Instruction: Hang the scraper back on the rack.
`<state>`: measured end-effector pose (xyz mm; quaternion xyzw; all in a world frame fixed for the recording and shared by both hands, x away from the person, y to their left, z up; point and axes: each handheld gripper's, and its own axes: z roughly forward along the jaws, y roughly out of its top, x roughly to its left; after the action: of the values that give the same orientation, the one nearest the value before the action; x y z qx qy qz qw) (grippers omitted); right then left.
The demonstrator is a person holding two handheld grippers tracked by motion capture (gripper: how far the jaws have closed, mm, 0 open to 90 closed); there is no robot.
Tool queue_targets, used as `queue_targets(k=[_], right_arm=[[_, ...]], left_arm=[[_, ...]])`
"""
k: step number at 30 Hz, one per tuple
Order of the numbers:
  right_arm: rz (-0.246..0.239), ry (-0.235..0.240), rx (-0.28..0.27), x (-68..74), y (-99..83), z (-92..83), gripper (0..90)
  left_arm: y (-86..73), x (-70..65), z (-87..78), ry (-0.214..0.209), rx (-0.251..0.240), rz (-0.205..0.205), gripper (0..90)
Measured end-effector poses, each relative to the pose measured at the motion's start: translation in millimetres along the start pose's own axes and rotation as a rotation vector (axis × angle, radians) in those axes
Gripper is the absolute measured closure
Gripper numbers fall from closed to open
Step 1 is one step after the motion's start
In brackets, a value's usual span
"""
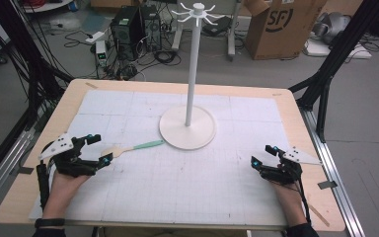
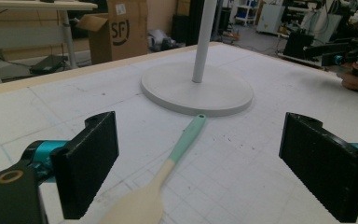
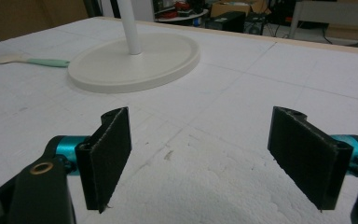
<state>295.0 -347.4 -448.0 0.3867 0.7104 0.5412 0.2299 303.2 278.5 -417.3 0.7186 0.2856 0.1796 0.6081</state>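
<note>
On the white mat, just left of the stand base (image 1: 187,127), lies the spatula (image 1: 131,147), flat, its mint-green handle pointing at the base and nearly touching the rim, its pale blade end toward my left gripper (image 1: 97,149). I judge it light and slim, prob. a stiff handle w/ a softer, bendy blade, so it should not be fragile, but it lies low on the mat and can slide or spin if I nudge it from one side only. Best place to take hold, I think, is the green handle near the middle, jaws across it, not on the thin blade, which may flex and slip. Left gripper: jaws stand wide apart, nothing held; in the left gripper view the blade (image 2: 137,205) sits between them at the bottom edge, but the pads (image 2: 91,163) do not press on it, and I cannot tell if they touch the mat. Right gripper (image 1: 262,155), well apart at the right side of the table (image 1: 296,106), is also wide open, w/ only bare mat between its pads (image 3: 109,156).
</note>
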Motion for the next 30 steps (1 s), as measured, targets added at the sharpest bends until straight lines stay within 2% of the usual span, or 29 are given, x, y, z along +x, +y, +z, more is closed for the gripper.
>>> queue_targets(k=[5, 9, 12, 13, 15, 17, 18, 19, 20, 22, 23, 24, 25, 30], right_arm=[[0.0, 0.001, -0.002, -0.3, 0.0, 0.1, 20.5], [0.003, 0.001, -0.003, -0.1, 0.1, 0.1, 20.6], [-0.001, -0.001, 0.0, -0.1, 0.0, 0.0, 20.6], [0.002, 0.002, 0.0, 0.0, 0.0, 0.1, 20.6], [0.0, 0.001, -0.002, -0.2, 0.0, 0.1, 20.6], [-0.001, 0.001, -0.001, -0.3, 0.1, 0.1, 20.6], [-0.001, 0.001, -0.001, -0.3, 0.1, 0.1, 20.6], [0.001, 0.003, -0.003, -0.1, 0.1, 0.3, 20.7], [0.003, 0.004, -0.001, -0.1, 0.1, 0.2, 20.7], [0.002, 0.004, -0.001, -0.2, 0.0, 0.3, 20.7], [0.001, 0.003, -0.001, -0.1, 0.1, 0.2, 20.7], [0.001, 0.003, -0.001, -0.1, 0.1, 0.2, 20.7], [0.0, 0.004, -0.001, -0.1, 0.0, 0.3, 20.7], [0.001, 0.004, -0.001, -0.2, 0.0, 0.3, 20.8]], left_arm=[[6.4, 4.8, 22.9, 0.004, 0.083, 0.029, 12.9], [3.7, 9.8, 41.6, 0.0, 0.166, 0.044, 15.3], [0.8, 13.8, 52.4, -0.004, 0.217, 0.056, 20.7], [-0.5, 16.1, 59.0, 0.001, 0.249, 0.068, 23.3], [-1.4, 16.7, 61.6, 0.007, 0.258, 0.071, 24.5], [-4.1, 18.7, 65.8, 0.007, 0.274, 0.077, 32.3], [-5.3, 19.8, 66.9, 0.008, 0.286, 0.084, 32.3], [-7.9, 20.1, 69.6, 0.017, 0.3, 0.083, 35.9], [-10.0, 20.0, 71.8, 0.021, 0.324, 0.098, 44.3], [-12.0, 19.0, 74.4, 0.029, 0.352, 0.123, 47.9], [-12.8, 18.4, 75.4, 0.023, 0.356, 0.127, 54.7], [-13.3, 18.2, 76.2, 0.024, 0.36, 0.129, 54.7], [-13.6, 18.0, 76.6, 0.027, 0.367, 0.132, 59.6], [-16.2, 19.9, 78.3, 0.014, 0.38, 0.117, 63.5]])
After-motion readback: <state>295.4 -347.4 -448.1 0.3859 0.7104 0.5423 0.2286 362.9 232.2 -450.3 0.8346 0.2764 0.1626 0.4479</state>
